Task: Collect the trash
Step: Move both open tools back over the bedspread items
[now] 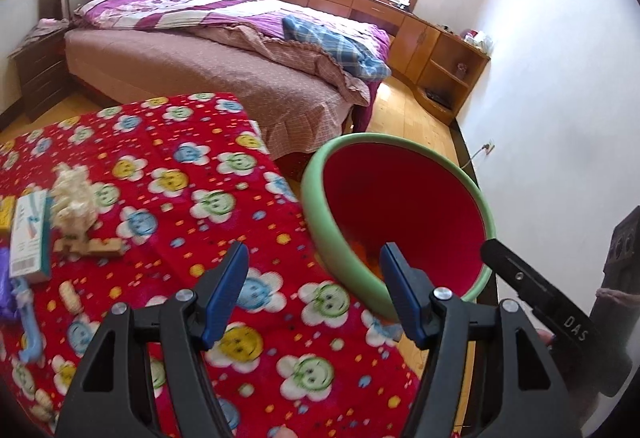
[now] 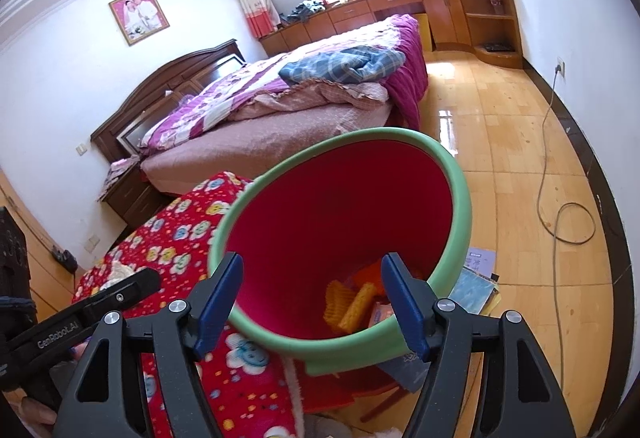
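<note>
Two empty, open claws point(image 1: 314, 270) point(image 2: 312, 280) face green-rimmed red bin point(image 2: 460, 197) holding yellow scraps point(image 2: 352, 302).

Bin point(image 2: 452, 197): on floor, at 3 o'clock of blanket-covered table point(image 1: 224, 205). Wrappers point(image 2: 352, 302) in bin. Box point(image 1: 30, 238) and crumpled paper point(image 1: 74, 201) on table. Bed point(image 1: 224, 49) at 12 o'clock.

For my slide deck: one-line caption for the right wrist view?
Open right claw poised over red bin holding orange and yellow scraps.
</note>
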A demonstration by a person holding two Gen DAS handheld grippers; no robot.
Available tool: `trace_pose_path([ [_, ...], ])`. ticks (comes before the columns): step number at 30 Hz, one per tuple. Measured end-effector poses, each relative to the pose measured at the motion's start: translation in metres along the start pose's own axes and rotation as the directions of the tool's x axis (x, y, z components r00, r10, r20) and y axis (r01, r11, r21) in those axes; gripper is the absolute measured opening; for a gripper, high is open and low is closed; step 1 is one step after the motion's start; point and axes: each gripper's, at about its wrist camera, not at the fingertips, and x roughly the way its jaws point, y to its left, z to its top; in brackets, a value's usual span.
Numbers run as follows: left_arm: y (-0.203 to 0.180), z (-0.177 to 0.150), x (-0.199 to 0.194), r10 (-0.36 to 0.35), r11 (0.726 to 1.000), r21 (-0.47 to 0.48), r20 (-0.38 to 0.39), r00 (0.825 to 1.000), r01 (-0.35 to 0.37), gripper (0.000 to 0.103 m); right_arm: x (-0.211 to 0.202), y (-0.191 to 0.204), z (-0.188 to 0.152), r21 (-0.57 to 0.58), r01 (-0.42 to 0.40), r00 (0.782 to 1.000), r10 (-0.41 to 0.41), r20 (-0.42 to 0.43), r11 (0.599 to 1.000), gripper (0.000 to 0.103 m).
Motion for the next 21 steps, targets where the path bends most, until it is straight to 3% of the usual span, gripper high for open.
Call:
trace_pose_path([
  [12,0.046,-0.015,-0.054,0.089,0.994,-0.074,0.045,0.995,-0.085,0.068,-0.019,0.045,-0.02,-0.053,-0.067,0.998,0.067,-0.017,0.996,0.073],
  [21,0.096,-0.022,-0.085,0.198,0.973,-0.133,0.072,0.978,-0.187,0.068,-0.016,0.073,-0.04,-0.077,-0.095,0.994,0.091,-0.054,0.992,0.073],
])
